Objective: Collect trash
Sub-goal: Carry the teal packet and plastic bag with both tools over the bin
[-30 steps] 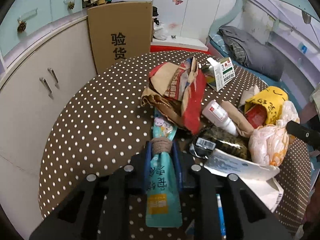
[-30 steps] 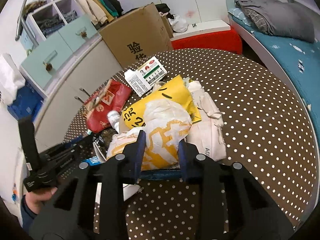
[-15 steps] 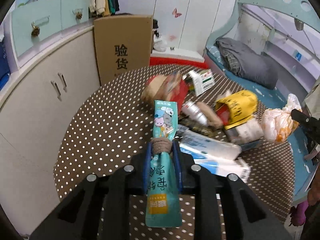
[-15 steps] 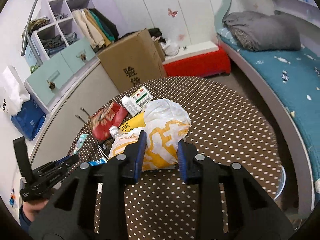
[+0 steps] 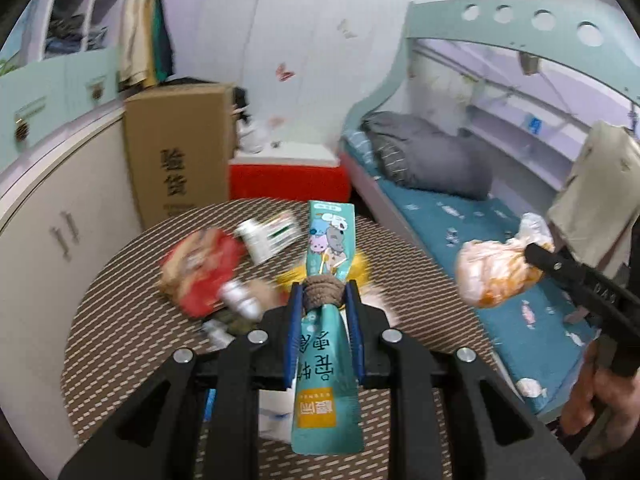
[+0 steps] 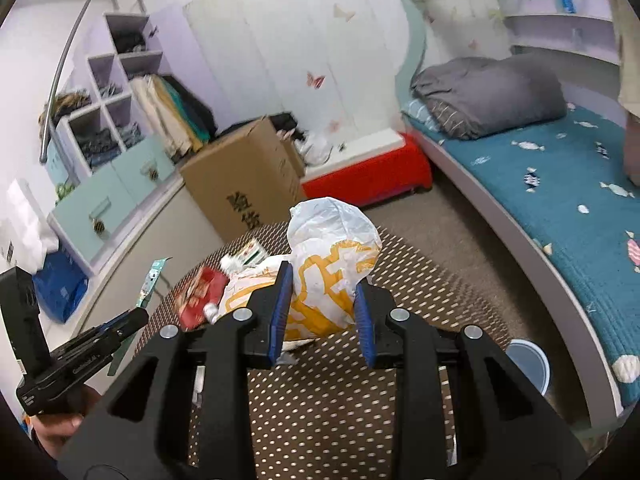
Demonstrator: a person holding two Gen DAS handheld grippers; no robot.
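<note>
We have both pieces of trash in hand above the round polka-dot table, and we judge the step now is the carry to a bin. The left gripper is nearly closed, pinching the teal snack pouch at its rope-bound waist, so the printed top stands up beyond the jaws and the tail hangs back toward the camera. The right gripper is partly closed around the white and yellow crumpled bag, its pads squeezing the bag's lower half. Both items hang clear of the table, not touching it.

To do this well, we should hold both grips firm, since the bag is soft and could slide out under a loose pinch. The likely drop point is the pale blue round bin on the floor just off the table's edge, on the bed side. We should bring each item over its mouth before letting go. Still on the table sit the red wrapper, a small white bottle and a white and green carton
</note>
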